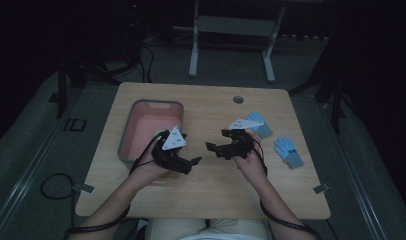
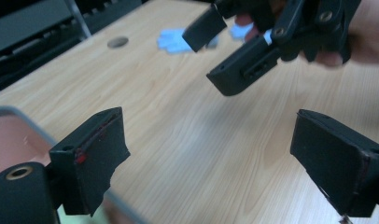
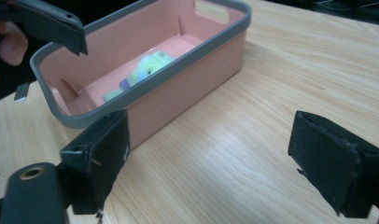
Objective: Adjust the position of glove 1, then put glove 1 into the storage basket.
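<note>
1. Two blue gloves are lying on the table (image 1: 201, 190) toward its right edge: the farther glove (image 1: 258, 123) is sitting just behind the right gripper (image 1: 217, 148), and the nearer glove (image 1: 288, 152) is resting to that gripper's right, closer to the right edge.
2. Both gloves are lying flat with their fingers pointing toward the far edge and their grey cuffs toward the near-right corner, so each long axis is running roughly from near to far, tilted slightly.
3. Right gripper is hovering over the middle of the table with its jaws standing apart and nothing between them; it is the nearer tool to both gloves.
4. Left gripper (image 1: 193, 162) is hanging beside the near-right corner of the pink bin (image 1: 126, 145), jaws likewise spread and empty, well apart from the gloves.
5. Pink bin is sitting by the left edge and is already holding a pale green glove (image 3: 143, 70).
6. Judging from this, the right gripper is facing away from the gloves toward the bin, so it would have to turn back to the right to reach either one.
</note>
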{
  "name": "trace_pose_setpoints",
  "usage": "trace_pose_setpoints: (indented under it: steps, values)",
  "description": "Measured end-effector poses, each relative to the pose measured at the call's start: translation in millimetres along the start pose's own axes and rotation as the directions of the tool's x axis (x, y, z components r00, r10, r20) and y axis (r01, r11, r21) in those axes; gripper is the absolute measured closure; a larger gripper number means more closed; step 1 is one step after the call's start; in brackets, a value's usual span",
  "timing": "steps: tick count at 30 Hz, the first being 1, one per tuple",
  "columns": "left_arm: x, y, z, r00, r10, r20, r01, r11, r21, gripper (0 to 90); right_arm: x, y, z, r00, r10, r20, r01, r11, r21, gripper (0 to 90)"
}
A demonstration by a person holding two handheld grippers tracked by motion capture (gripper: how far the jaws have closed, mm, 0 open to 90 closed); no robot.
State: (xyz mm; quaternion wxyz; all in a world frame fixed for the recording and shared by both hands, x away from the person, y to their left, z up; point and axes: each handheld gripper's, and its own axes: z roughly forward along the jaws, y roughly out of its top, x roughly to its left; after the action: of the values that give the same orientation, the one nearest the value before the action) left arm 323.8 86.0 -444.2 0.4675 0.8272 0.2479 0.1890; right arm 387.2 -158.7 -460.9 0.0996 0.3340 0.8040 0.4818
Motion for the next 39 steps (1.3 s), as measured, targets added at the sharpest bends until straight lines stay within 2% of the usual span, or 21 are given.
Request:
trace_pose_setpoints:
  steps: [3, 6, 7, 11, 13, 15, 16, 18, 19, 20, 24, 26, 29, 31, 34, 37, 39]
  values:
    - [-8.7, -0.3, 5.6, 0.9999, -0.016, 0.005, 0.016, 0.9994, -0.030, 9.1, -5.0, -5.5, -8.4, 0.9988, -0.002, 0.048, 0.003, 1.000, -0.018, 9.8]
    - [-17.9, -2.1, 11.7, 0.9998, -0.015, 0.015, 0.016, 0.9978, -0.065, 8.2, -14.7, -11.6, -18.3, 0.9984, 0.007, 0.055, -0.005, 0.999, -0.033, 10.5]
    - [-20.8, -2.9, 13.6, 0.9998, -0.006, 0.019, 0.007, 0.9976, -0.069, 8.2, -18.2, -13.3, -21.5, 0.9980, 0.005, 0.062, -0.002, 0.999, -0.034, 13.6]
    - [-30.5, -5.1, 20.4, 0.9986, 0.020, 0.049, -0.017, 0.9978, -0.064, 8.2, -32.9, -18.0, -36.4, 0.9950, -0.014, 0.099, 0.020, 0.998, -0.057, 24.1]
    - [-41.3, -7.6, 27.6, 0.9962, 0.050, 0.071, -0.046, 0.9973, -0.056, 8.2, -41.1, -19.4, -44.2, 0.9948, -0.012, 0.101, 0.019, 0.998, -0.065, 30.1]
    - [-48.7, -9.7, 32.2, 0.9949, 0.072, 0.071, -0.068, 0.9963, -0.051, 8.2, -47.8, -21.0, -52.1, 0.9917, -0.034, 0.124, 0.044, 0.996, -0.078, 35.6]
    - [-52.1, -11.2, 34.3, 0.9943, 0.074, 0.076, -0.070, 0.9959, -0.057, 8.2, -51.6, -21.7, -56.0, 0.9901, -0.038, 0.135, 0.049, 0.995, -0.083, 40.0]
    - [-55.7, -13.2, 37.1, 0.9937, 0.078, 0.080, -0.074, 0.9958, -0.054, 8.2, -61.7, -22.8, -63.7, 0.9883, -0.036, 0.148, 0.050, 0.995, -0.091, 43.9]
    - [-57.7, -14.7, 38.9, 0.9935, 0.084, 0.077, -0.080, 0.9952, -0.056, 8.2, -61.7, -22.8, -63.7, 0.9883, -0.036, 0.148, 0.050, 0.995, -0.091, 43.9]
    - [-62.4, -19.6, 43.7, 0.9924, 0.085, 0.089, -0.080, 0.9953, -0.055, 8.2, -69.5, -23.6, -68.8, 0.9861, -0.035, 0.162, 0.050, 0.995, -0.086, 47.5]
    - [-67.2, -31.2, 52.4, 0.9906, 0.089, 0.104, -0.085, 0.9956, -0.038, 8.2, -87.0, -25.6, -80.2, 0.9769, -0.061, 0.205, 0.075, 0.995, -0.063, 55.4]
    - [-68.9, -37.7, 55.5, 0.9893, 0.086, 0.118, -0.082, 0.9959, -0.037, 8.2, -95.9, -25.9, -85.0, 0.9768, -0.054, 0.207, 0.067, 0.996, -0.058, 58.6]
    - [-70.6, -43.9, 57.9, 0.9879, 0.096, 0.122, -0.092, 0.9951, -0.035, 8.2, -108.5, -25.8, -90.6, 0.9710, -0.051, 0.234, 0.065, 0.997, -0.052, 61.8]
    - [-73.8, -52.2, 60.4, 0.9862, 0.118, 0.116, -0.114, 0.9927, -0.040, 8.2, -116.7, -25.8, -93.1, 0.9660, -0.050, 0.254, 0.064, 0.997, -0.048, 62.2]
    - [-76.9, -57.9, 62.2, 0.9857, 0.127, 0.111, -0.125, 0.9917, -0.031, 8.2, -131.8, -27.0, -94.1, 0.9597, -0.051, 0.276, 0.067, 0.996, -0.051, 58.8]
    - [-77.5, -62.4, 63.2, 0.9876, 0.113, 0.110, -0.110, 0.9934, -0.033, 8.2, -148.8, -30.3, -89.2, 0.9513, -0.059, 0.303, 0.070, 0.997, -0.028, 58.1]
    - [-76.5, -64.6, 63.1, 0.9897, 0.101, 0.102, -0.098, 0.9947, -0.033, 8.1, -159.7, -32.7, -83.7, 0.9503, -0.062, 0.305, 0.069, 0.998, -0.011, 58.3]
